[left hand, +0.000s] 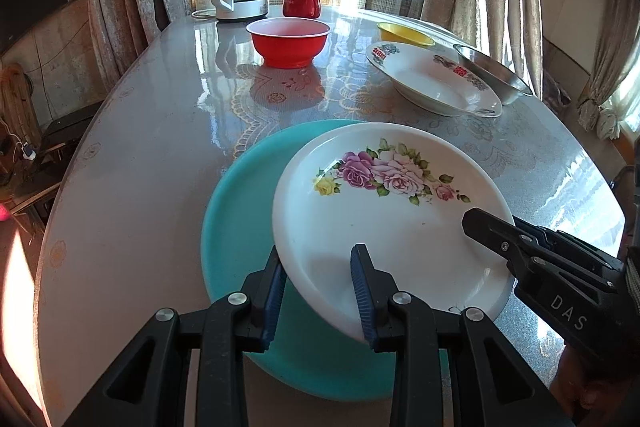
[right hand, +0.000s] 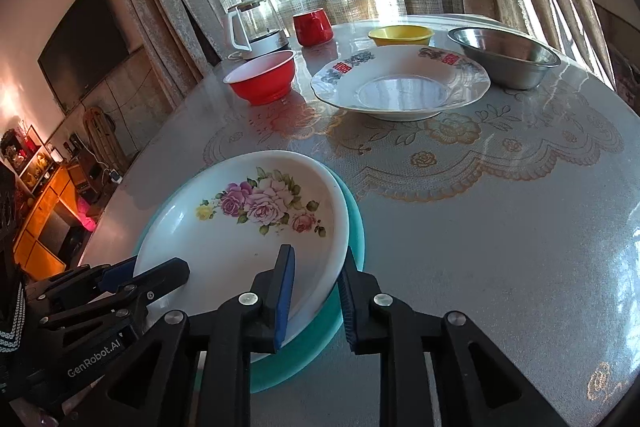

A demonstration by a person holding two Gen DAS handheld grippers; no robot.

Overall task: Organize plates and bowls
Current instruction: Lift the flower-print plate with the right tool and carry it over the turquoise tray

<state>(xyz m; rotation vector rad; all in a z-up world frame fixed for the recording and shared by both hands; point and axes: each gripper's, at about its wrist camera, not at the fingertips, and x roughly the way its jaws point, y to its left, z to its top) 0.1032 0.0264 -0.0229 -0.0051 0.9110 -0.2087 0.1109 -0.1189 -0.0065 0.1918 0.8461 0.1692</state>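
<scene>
left wrist view: the left gripper (left hand: 318, 301) straddles the near rim of the white flowered plate (left hand: 384, 219), 1 blue pad under the rim and 1 over it — whether the pads actually press the rim i cannot tell. the plate lies tilted over the teal plate (left hand: 236, 227), pushed off toward the right and not centred. the right gripper (left hand: 486, 227) reaches onto the plate's right edge. further back on the table (left hand: 160, 115) stand a red bowl (left hand: 288, 41), a deep patterned plate (left hand: 432, 79), a yellow bowl (left hand: 404, 34) and a steel bowl (left hand: 494, 73).

right wrist view: the right gripper (right hand: 314, 301) has its 2 pads on either side of the flowered plate's rim, and a slim gap shows at the right pad, so i read it as loosened, not clamped. the flowered plate (right hand: 248, 227) overhangs the teal plate (right hand: 354, 223) here too.

risk, as i judge it: with 1 side let go and the plate off-centre, it could tip or slide off the teal plate — glossy glaze gives little hold. dragging it to centre it could also push the teal plate toward the near table edge.
</scene>
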